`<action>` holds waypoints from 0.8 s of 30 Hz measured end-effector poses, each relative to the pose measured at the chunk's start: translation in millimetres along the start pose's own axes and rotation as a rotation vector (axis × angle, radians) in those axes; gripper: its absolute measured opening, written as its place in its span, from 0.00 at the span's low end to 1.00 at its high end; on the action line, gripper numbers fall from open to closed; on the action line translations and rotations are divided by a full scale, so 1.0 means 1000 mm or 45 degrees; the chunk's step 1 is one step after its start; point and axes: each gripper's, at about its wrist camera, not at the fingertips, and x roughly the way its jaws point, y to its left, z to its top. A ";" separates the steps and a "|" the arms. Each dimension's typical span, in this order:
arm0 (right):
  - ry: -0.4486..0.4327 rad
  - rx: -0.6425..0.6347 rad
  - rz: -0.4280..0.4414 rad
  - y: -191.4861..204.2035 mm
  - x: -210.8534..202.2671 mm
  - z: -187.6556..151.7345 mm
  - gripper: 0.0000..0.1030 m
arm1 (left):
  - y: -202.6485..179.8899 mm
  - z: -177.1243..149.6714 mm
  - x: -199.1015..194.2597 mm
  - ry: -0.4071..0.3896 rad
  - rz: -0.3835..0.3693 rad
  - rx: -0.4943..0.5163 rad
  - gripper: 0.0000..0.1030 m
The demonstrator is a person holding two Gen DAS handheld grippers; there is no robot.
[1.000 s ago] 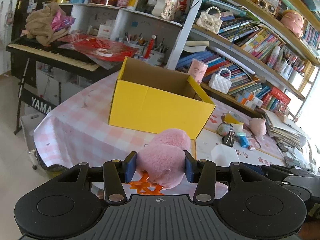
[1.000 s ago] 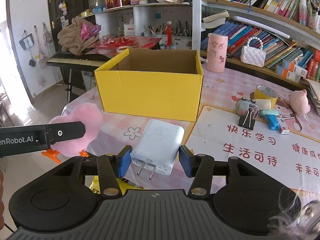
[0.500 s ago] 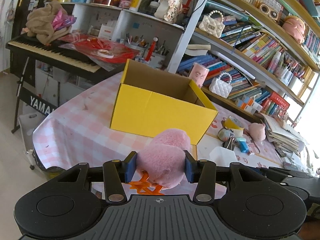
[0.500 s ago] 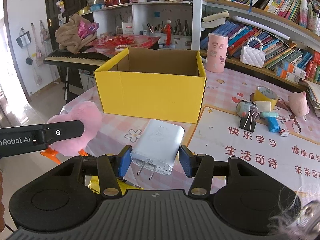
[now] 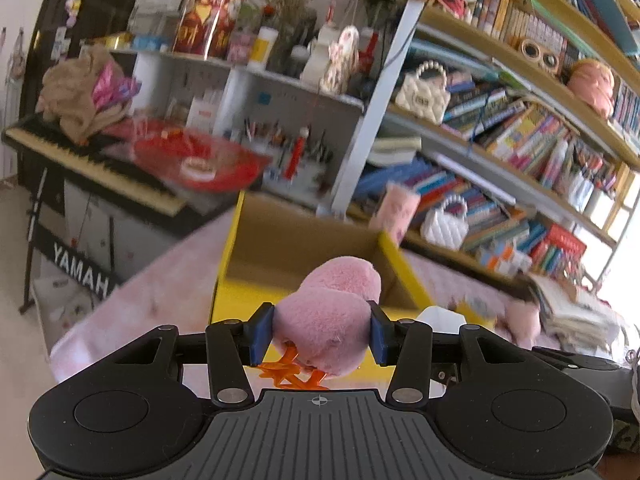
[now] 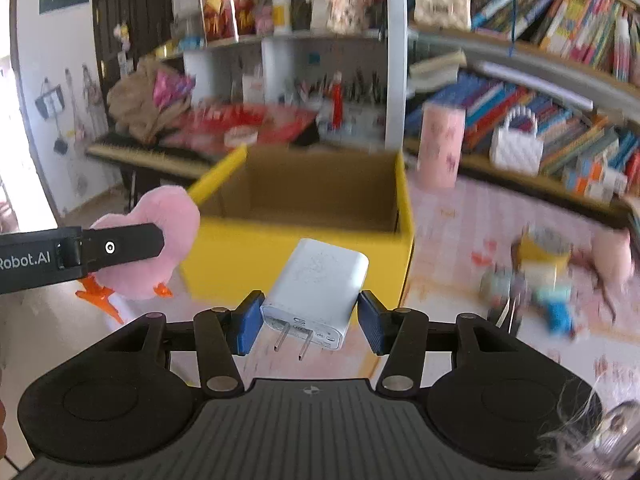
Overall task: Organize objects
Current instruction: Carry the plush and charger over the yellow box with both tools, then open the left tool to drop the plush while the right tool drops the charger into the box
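My left gripper [image 5: 318, 334] is shut on a pink plush bird [image 5: 326, 316] with orange feet, held above the near wall of the open yellow cardboard box [image 5: 296, 248]. My right gripper [image 6: 308, 322] is shut on a white power adapter [image 6: 318, 286], prongs facing me, held just before the box's front wall [image 6: 296, 260]. In the right wrist view the left gripper's finger and the plush bird [image 6: 152, 248] hang at the box's left front corner. The box interior that shows is bare.
The box stands on a pink checked tablecloth [image 5: 160, 292]. Right of it lie a tape roll [image 6: 544, 246], a binder clip, a blue item and a small pink plush [image 6: 612, 256]. A pink cup [image 6: 440, 144] stands behind. A keyboard piano [image 5: 92, 164] and bookshelves lie beyond.
Both grippers have risen and moved toward the box with their objects held. The box now looks closer and I see down into it.
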 end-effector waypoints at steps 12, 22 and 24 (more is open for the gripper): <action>-0.037 -0.132 0.035 -0.025 0.090 0.062 0.47 | -0.010 0.036 0.079 -0.011 0.127 -0.027 0.45; 0.219 -0.395 0.141 -0.035 0.174 0.068 0.47 | -0.020 0.026 0.135 0.123 0.216 0.037 0.40; 0.293 -0.421 0.185 -0.039 0.186 0.071 0.47 | -0.022 0.024 0.144 0.146 0.226 0.046 0.26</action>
